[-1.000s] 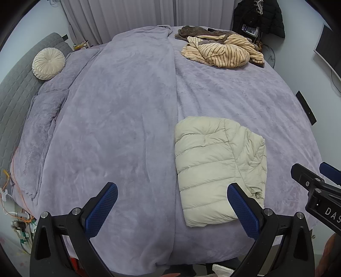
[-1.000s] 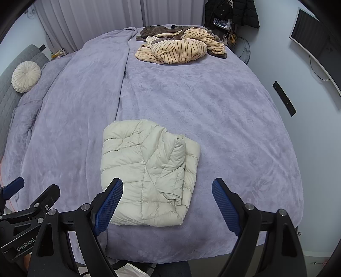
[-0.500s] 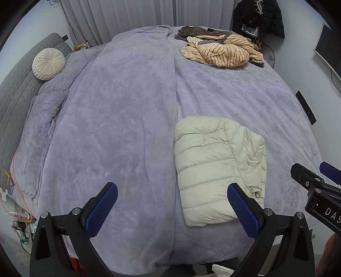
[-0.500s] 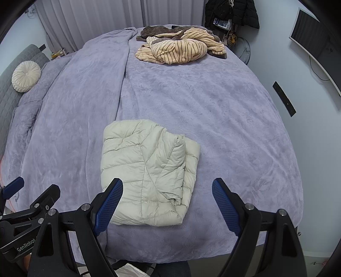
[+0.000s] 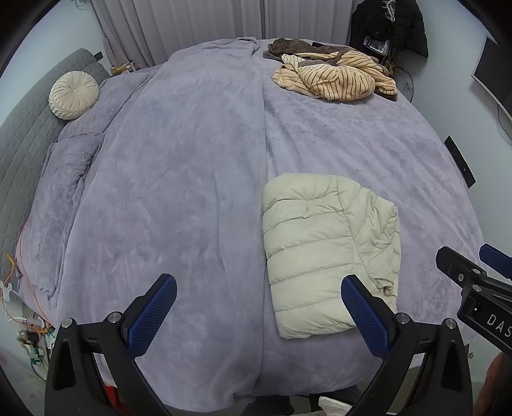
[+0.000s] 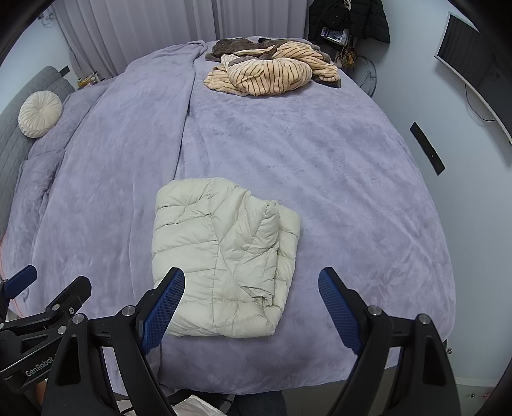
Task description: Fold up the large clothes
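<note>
A cream quilted puffer jacket (image 5: 323, 252) (image 6: 220, 268) lies folded into a neat rectangle near the front edge of the lavender bed (image 5: 179, 198) (image 6: 336, 192). My left gripper (image 5: 259, 312) hovers above the bed's front edge, open and empty; its right finger overlaps the jacket's near corner in the view. My right gripper (image 6: 251, 307) is open too, held above the jacket's near edge with nothing between its blue pads. Each gripper shows at the edge of the other's view.
A heap of tan striped and brown clothes (image 5: 332, 75) (image 6: 268, 72) lies at the far end of the bed. A round cream cushion (image 5: 73, 95) rests by the grey headboard at left. Dark coats (image 5: 388, 24) hang at the back; a wall and monitor stand at right.
</note>
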`<state>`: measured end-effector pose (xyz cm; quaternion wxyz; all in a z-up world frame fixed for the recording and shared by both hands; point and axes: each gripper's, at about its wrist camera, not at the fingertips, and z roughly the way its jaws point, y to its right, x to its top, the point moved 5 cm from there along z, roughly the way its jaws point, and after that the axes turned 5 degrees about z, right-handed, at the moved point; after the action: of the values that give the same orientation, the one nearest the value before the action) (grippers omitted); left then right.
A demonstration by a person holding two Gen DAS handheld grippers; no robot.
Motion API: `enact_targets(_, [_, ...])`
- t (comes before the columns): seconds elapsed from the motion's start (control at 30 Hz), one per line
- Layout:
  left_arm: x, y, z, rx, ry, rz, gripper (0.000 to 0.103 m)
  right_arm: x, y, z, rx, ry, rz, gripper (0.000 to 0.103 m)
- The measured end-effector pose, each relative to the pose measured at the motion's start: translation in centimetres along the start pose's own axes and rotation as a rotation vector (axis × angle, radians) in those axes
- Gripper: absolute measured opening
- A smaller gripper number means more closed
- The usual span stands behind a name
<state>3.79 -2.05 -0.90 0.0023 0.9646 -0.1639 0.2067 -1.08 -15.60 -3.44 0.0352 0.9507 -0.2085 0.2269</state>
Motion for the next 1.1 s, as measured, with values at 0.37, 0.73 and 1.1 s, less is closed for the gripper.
enact_targets(0.37, [-0.02, 0.12, -0.01, 0.002, 0.000, 0.000, 0.103, -0.07, -0.06, -0.06, 0.001, 0.001, 0.000, 0.088])
enact_targets(0.73, [-0.09, 0.02, -0.01, -0.001, -0.002, -0.001, 0.103, -0.24, -0.17, -0.04, 0.003, 0.000, -0.006, 0.088])
enact_targets(1.1, [-0.32, 0.10, -0.09, 0.017, 0.000, 0.008, 0.103, -0.59, -0.26, 0.27, 0.009, -0.010, -0.011, 0.088])
